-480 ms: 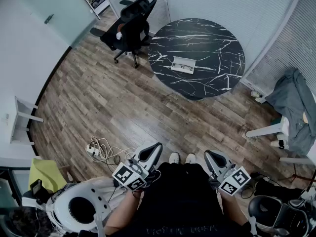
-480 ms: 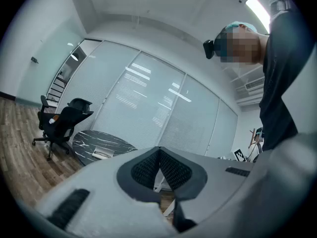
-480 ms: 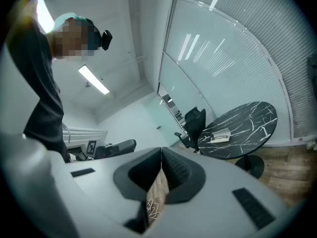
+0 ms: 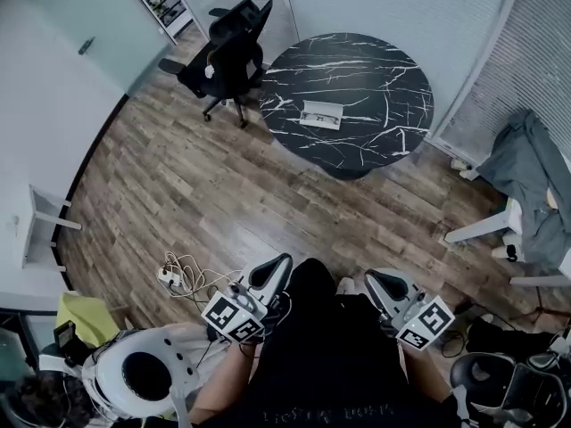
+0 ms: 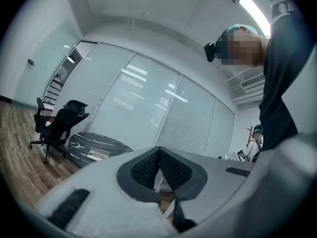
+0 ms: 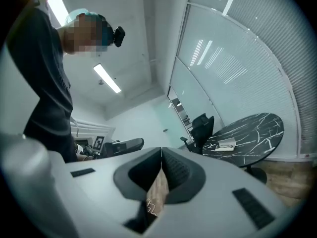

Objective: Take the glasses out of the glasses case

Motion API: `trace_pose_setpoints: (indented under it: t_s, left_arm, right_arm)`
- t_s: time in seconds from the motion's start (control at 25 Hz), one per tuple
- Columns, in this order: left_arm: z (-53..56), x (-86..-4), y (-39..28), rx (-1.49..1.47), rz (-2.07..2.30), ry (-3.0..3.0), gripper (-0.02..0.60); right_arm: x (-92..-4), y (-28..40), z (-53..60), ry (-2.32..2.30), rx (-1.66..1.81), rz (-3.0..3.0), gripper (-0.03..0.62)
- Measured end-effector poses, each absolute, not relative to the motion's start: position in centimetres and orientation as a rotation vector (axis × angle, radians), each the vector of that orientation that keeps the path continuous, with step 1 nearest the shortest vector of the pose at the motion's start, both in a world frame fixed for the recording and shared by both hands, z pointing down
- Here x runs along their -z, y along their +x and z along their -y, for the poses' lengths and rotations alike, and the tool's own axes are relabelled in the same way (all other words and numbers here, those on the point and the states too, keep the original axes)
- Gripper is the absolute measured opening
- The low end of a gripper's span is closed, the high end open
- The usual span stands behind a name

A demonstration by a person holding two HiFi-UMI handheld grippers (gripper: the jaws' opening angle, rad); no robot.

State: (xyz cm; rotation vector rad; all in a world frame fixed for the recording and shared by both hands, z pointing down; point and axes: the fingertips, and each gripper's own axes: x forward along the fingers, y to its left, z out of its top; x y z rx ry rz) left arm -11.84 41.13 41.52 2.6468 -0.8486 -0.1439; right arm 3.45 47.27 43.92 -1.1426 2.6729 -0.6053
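Note:
A pale glasses case [image 4: 322,114] lies open on the round black marble table [image 4: 375,69] far across the room; it shows too as a small light shape, the case [image 5: 98,154] in the left gripper view and the case [image 6: 227,144] in the right gripper view. I cannot make out the glasses at this distance. My left gripper [image 4: 278,267] and right gripper [image 4: 375,283] are held close to the person's body, far from the table. Both point upward with their jaws pressed together, nothing between them; the left gripper [image 5: 159,152] and right gripper [image 6: 162,153] show closed tips.
A black office chair [image 4: 228,56] stands left of the table. A cable bundle with a power strip [image 4: 174,275] lies on the wood floor near my left side. A white chair with grey cloth [image 4: 526,181] is at the right. Equipment [image 4: 143,377] crowds the lower left.
The view has shifted slightly, the table and chair sliding a little left and up in frame. Both grippers stay near the body, still shut.

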Motion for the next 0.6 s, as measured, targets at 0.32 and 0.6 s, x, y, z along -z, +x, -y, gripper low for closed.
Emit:
trace_pose_setpoints:
  t_s: [0.32,0.6]
  left_arm:
    - [-38.9,-41.9,-11.2,0.149,0.841,2.646,0.018]
    - [-33.8,-43.1,-10.9,0.164,0.811,2.635,0.018]
  right_arm:
    - [-45.2,4.1,-45.9,-1.152,0.66,-2.686,0.029]
    - [-46.1,4.3,-41.4,-1.186,0.684,-2.689,0.029]
